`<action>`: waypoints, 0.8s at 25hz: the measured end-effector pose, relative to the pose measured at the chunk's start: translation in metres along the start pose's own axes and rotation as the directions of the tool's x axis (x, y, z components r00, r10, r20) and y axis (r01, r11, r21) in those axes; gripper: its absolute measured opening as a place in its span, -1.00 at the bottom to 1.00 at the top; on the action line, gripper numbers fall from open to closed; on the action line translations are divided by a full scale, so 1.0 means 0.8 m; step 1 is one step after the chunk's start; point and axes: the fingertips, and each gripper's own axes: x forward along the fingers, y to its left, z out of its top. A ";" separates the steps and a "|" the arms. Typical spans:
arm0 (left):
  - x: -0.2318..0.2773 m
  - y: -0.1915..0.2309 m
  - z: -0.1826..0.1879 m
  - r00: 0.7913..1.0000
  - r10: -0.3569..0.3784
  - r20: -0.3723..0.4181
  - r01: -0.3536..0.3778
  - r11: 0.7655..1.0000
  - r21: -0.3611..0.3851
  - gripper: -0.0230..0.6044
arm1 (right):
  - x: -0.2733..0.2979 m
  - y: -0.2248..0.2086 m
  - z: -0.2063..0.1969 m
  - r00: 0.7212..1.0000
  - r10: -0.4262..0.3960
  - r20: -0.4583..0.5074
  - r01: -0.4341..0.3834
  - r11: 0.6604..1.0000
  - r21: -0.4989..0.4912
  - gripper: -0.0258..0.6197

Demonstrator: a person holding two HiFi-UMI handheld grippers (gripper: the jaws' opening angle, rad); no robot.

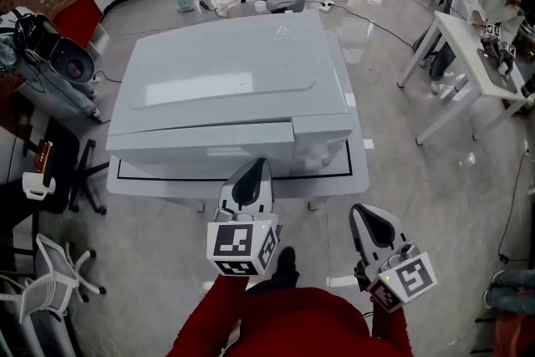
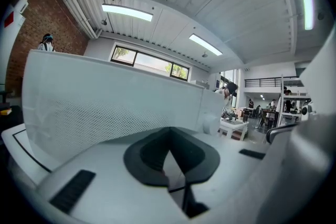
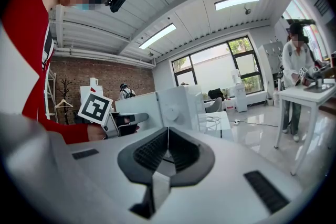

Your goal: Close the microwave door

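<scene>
Microwave [image 1: 221,88] is pale grey-white all over. Its door [image 2: 105,107] is white with a fine dotted mesh, possibly greyish; the view is soft there. Table [image 1: 358,173] is white with a thin black border line. Left gripper [image 1: 257,165] and right gripper [image 1: 362,211] have light grey bodies and black pads. Marker cubes [image 1: 242,245] carry black-and-white square patterns. Sleeve [image 1: 292,322] is red. Floor [image 1: 401,180] is glossy grey. Brick wall [image 2: 37,23] is reddish brown. Chair [image 1: 75,19] is red.

Red top [image 1: 292,322]; left gripper [image 1: 257,165] and right gripper [image 1: 364,213] are grey, with marker cubes [image 1: 242,245] and black fingers [image 1: 249,190].
</scene>
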 end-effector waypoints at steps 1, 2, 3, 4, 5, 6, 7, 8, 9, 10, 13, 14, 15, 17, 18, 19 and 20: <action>0.000 0.000 0.000 1.000 0.004 0.001 -0.004 1.000 0.006 -0.89 | 0.000 -0.001 0.000 1.000 0.000 -0.001 0.000 1.000 -0.001 -0.87; 0.000 0.000 0.001 1.000 0.008 0.002 -0.008 1.000 0.010 -0.89 | 0.000 -0.001 0.000 1.000 0.001 -0.003 -0.001 1.000 -0.002 -0.87; 0.000 -0.001 0.001 1.000 0.011 0.002 -0.011 1.000 0.011 -0.89 | -0.001 -0.002 0.000 1.000 0.002 -0.006 -0.002 1.000 -0.002 -0.87; 0.002 -0.001 0.001 1.000 0.013 0.000 -0.013 1.000 0.008 -0.89 | 0.000 -0.002 -0.001 1.000 0.003 -0.008 -0.003 1.000 -0.002 -0.87; 0.005 0.000 0.001 1.000 0.015 -0.003 -0.015 1.000 -0.001 -0.89 | 0.000 -0.002 -0.002 1.000 0.005 -0.008 -0.005 1.000 -0.001 -0.87; 0.009 0.001 0.002 1.000 0.015 -0.007 -0.015 1.000 -0.015 -0.89 | 0.000 -0.002 -0.003 1.000 0.006 -0.008 -0.006 1.000 0.001 -0.87; 0.012 0.002 0.002 1.000 0.016 -0.010 -0.016 0.999 -0.027 -0.89 | 0.001 -0.001 -0.003 1.000 0.008 -0.008 -0.008 1.000 0.001 -0.87; 0.013 0.003 0.003 1.000 0.018 -0.012 -0.018 0.999 -0.030 -0.90 | 0.001 0.000 -0.004 1.000 0.011 -0.011 -0.011 1.000 0.000 -0.87; 0.013 0.004 0.003 1.000 0.022 -0.011 -0.022 0.999 -0.022 -0.90 | 0.002 0.001 -0.004 1.000 0.012 -0.013 -0.012 1.000 -0.001 -0.87; 0.013 0.004 0.004 1.000 0.026 -0.010 -0.026 1.000 -0.014 -0.90 | 0.001 0.000 -0.005 1.000 0.012 -0.015 -0.012 1.000 0.000 -0.87; 0.012 0.003 0.004 1.000 0.025 -0.006 -0.025 1.000 -0.018 -0.90 | -0.001 -0.003 -0.005 1.000 0.008 -0.013 -0.008 1.000 0.004 -0.87; 0.012 0.002 0.004 1.000 0.025 -0.006 -0.025 1.000 -0.015 -0.90 | -0.002 -0.004 -0.005 1.000 0.006 -0.012 -0.006 1.000 0.005 -0.87; 0.012 0.001 0.004 1.000 0.027 -0.005 -0.027 1.000 -0.009 -0.90 | -0.003 -0.005 -0.005 1.000 0.005 -0.011 -0.005 1.000 0.006 -0.87; 0.013 0.001 0.003 1.000 0.029 -0.003 -0.029 1.000 0.006 -0.90 | -0.004 -0.004 -0.003 1.000 0.005 -0.007 -0.005 1.000 0.010 -0.87; 0.014 0.000 0.003 1.000 0.026 -0.002 -0.026 1.000 0.014 -0.90 | -0.003 -0.004 -0.002 1.000 0.007 -0.003 -0.007 1.000 0.009 -0.87; 0.015 0.000 0.003 1.000 0.015 0.001 -0.015 1.000 0.019 -0.90 | -0.003 -0.003 -0.001 1.000 0.011 0.000 -0.011 1.000 0.006 -0.87; 0.014 -0.002 0.004 1.000 -0.009 0.009 0.009 1.000 0.019 -0.90 | -0.002 -0.003 -0.001 1.000 0.015 0.003 -0.015 1.000 0.001 -0.87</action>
